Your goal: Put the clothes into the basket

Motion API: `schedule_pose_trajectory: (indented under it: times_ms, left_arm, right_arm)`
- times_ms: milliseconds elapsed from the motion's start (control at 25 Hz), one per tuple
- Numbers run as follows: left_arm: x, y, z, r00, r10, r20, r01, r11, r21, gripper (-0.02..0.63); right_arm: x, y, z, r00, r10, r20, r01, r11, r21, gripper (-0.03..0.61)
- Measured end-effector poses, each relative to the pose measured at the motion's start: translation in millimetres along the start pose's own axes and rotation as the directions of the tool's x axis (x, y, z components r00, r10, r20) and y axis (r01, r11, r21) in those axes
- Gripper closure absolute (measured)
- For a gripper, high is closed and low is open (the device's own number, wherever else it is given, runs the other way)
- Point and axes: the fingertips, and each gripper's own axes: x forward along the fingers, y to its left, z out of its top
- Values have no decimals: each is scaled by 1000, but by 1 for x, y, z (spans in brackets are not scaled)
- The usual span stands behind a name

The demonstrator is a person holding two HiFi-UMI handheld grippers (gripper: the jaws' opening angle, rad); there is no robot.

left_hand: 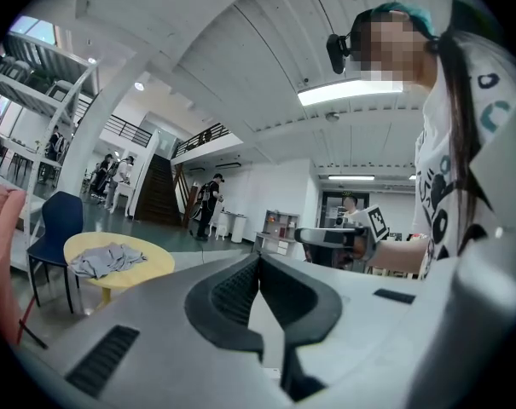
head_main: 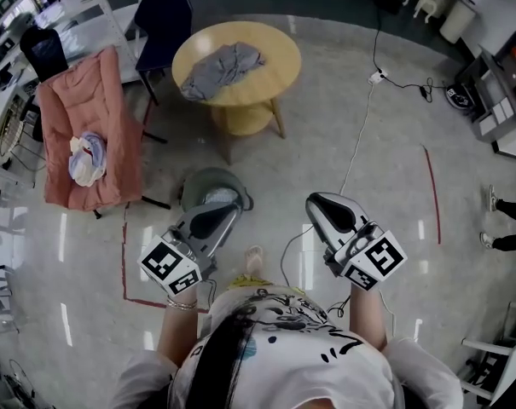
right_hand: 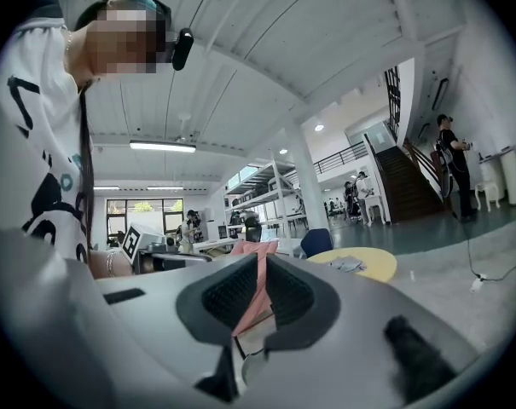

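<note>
A grey garment [head_main: 222, 66] lies crumpled on a round yellow table [head_main: 275, 79] ahead of me. To the left stands a pink fabric basket [head_main: 113, 100] on a frame, with a white and purple cloth [head_main: 87, 158] inside. Both grippers are held low in front of the person, well short of the table. My left gripper [head_main: 226, 211] is shut and holds nothing. My right gripper [head_main: 319, 203] is shut and empty too. The left gripper view has the garment [left_hand: 108, 258] and table [left_hand: 155, 267] far off past the shut jaws [left_hand: 258, 261]. Past the right gripper [right_hand: 259, 261] the pink basket [right_hand: 259, 295] shows.
A dark blue chair [head_main: 164, 20] stands behind the table, next to the basket. A grey-green round object [head_main: 208, 184] sits on the floor just ahead of the left gripper. A cable [head_main: 360, 135] and red tape lines [head_main: 432, 190] run across the floor. Shelving stands at the left.
</note>
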Motion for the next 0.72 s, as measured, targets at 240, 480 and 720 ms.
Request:
schedule_pose_trajectory:
  times_ms: [240,480,720]
  left_arm:
    - [23,43,18,1000,-21,6,21,1000,11,598]
    - [35,78,27,999,-32,10,32,999,12,598]
    - [44,108,30,999,-42,3,42,999,9,598]
  right_arm:
    - [35,-28,14,1000,-14,9,14,1000,-14,548]
    - [65,-46,20,1000,-16,10,16,1000,-21,548]
    - [90,-65,22,999,-36,12,36,999,-24,548]
